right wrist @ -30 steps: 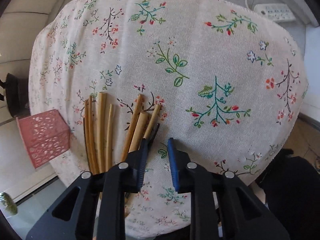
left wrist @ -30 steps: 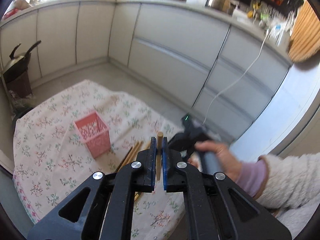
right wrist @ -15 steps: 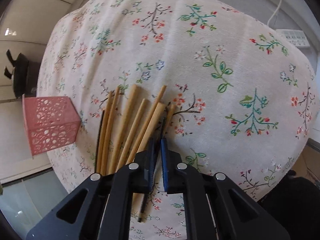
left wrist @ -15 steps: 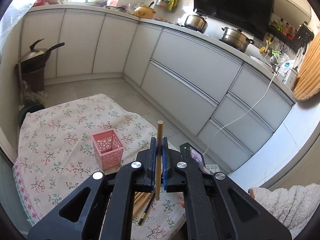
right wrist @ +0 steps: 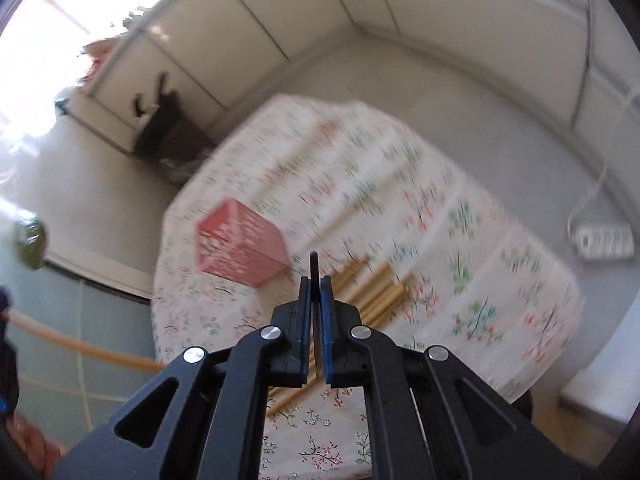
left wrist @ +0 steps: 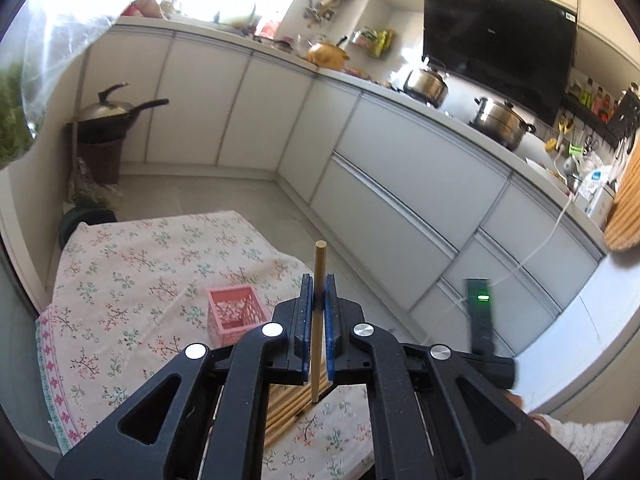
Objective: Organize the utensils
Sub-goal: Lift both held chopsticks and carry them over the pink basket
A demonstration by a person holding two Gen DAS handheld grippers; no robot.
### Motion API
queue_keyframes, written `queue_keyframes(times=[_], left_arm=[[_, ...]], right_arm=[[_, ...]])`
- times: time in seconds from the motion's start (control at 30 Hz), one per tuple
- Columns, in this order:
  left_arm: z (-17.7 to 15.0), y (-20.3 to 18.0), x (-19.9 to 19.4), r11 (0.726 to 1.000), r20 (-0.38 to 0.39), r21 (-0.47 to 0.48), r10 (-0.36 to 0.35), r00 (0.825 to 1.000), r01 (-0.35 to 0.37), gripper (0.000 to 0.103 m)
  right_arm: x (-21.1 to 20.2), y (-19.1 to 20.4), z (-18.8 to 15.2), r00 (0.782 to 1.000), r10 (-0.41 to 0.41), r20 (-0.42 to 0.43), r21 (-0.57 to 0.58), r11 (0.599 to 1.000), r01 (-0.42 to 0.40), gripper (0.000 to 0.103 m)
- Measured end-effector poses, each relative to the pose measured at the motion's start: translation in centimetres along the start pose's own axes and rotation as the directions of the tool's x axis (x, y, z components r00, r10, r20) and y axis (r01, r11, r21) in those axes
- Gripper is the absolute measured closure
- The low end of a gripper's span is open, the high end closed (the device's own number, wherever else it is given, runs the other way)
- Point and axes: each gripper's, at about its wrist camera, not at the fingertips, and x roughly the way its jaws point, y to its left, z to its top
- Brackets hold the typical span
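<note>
Since the earlier frame, both tongs have lifted off the desk (left wrist: 120, 280). The right tongs (right wrist: 316, 312) now pinch a dark chopstick (right wrist: 314, 268) upright, the left tongs (left wrist: 318, 312) a bamboo chopstick (left wrist: 319, 280). The pink basket (right wrist: 236, 244) stands ahead-left of both, nearer the right tongs; the remaining chopsticks (right wrist: 376, 284) lie beside it.

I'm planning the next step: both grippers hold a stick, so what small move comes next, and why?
Probably carry the left gripper over the pink basket and lower its upright wooden chopstick in: the basket's open top is near, ahead and left.
</note>
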Motion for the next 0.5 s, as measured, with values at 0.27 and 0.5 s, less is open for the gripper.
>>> queue_keyframes(times=[0.27,0.5], left_arm=[[2.2,-0.5,0.0,0.996,0.072,-0.046,0.073,0.995,-0.07,0.098],[5.5,-0.5,1.2,0.983,0.133,-0.059,0.178,0.975,-0.171,0.098]], right_arm=[[-6.4,1.8,2.8,0.984,0.06,0.17,-0.05,0.997,-0.052,0.098],[-9.6,4.2,7.6,0.944,0.185,0.273,-0.07,0.983,-0.172,0.098]])
